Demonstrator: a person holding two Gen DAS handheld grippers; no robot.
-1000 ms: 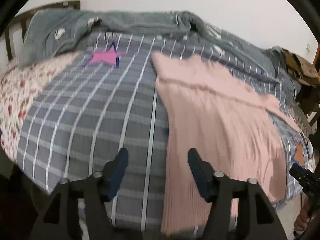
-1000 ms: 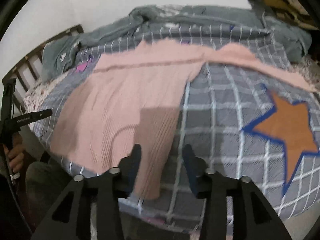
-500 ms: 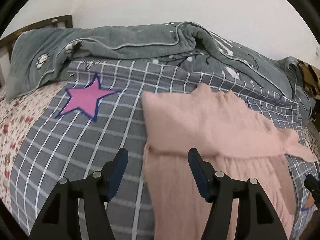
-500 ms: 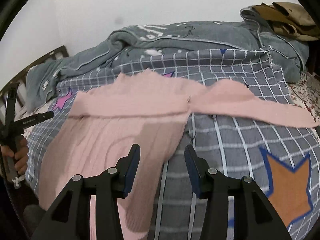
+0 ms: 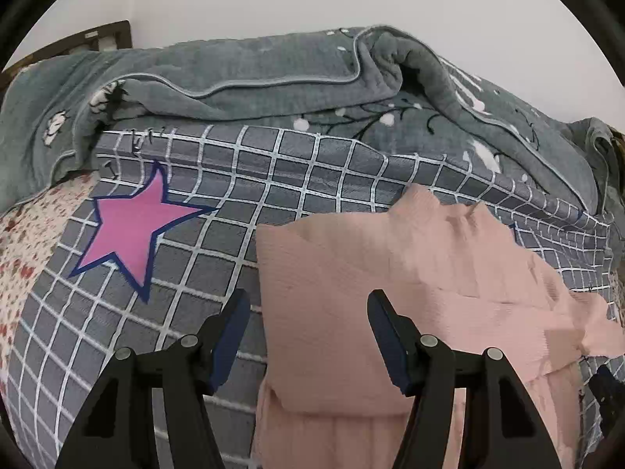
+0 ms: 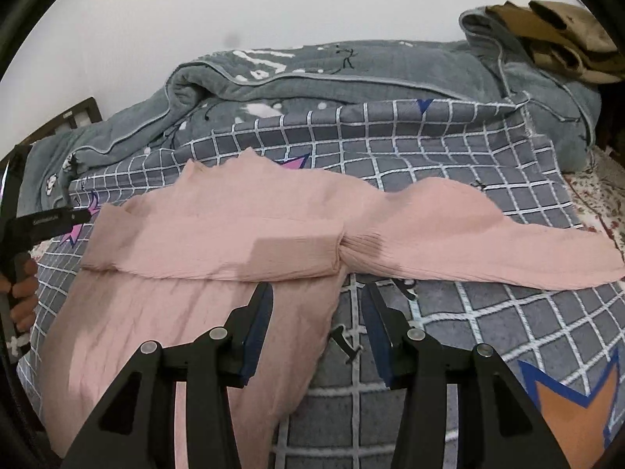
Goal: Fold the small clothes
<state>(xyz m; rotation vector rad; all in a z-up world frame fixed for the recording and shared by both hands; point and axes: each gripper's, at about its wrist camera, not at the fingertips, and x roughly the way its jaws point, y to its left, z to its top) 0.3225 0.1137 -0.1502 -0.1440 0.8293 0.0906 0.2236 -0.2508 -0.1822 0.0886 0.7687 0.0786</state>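
A pink ribbed knit top (image 5: pixel 371 285) lies flat on a grey checked bedspread (image 5: pixel 218 203), with one sleeve folded across its chest. In the right wrist view the top (image 6: pixel 218 234) spreads left of centre and its other sleeve (image 6: pixel 488 246) stretches out to the right. My left gripper (image 5: pixel 308 332) is open and empty, just above the top's left shoulder edge. My right gripper (image 6: pixel 318 320) is open and empty, over the top's right side below the armpit.
A rumpled grey-green quilt (image 5: pixel 273 78) is piled along the wall behind the top. A pink star patch (image 5: pixel 133 230) and an orange star patch (image 6: pixel 574 410) mark the bedspread. Brown clothes (image 6: pixel 558 35) lie at the far right. A wooden bed frame (image 5: pixel 78 39) stands at the left.
Both grippers have moved forward along the top, from its hem toward the shoulders. Both stayed open. The top has not moved.
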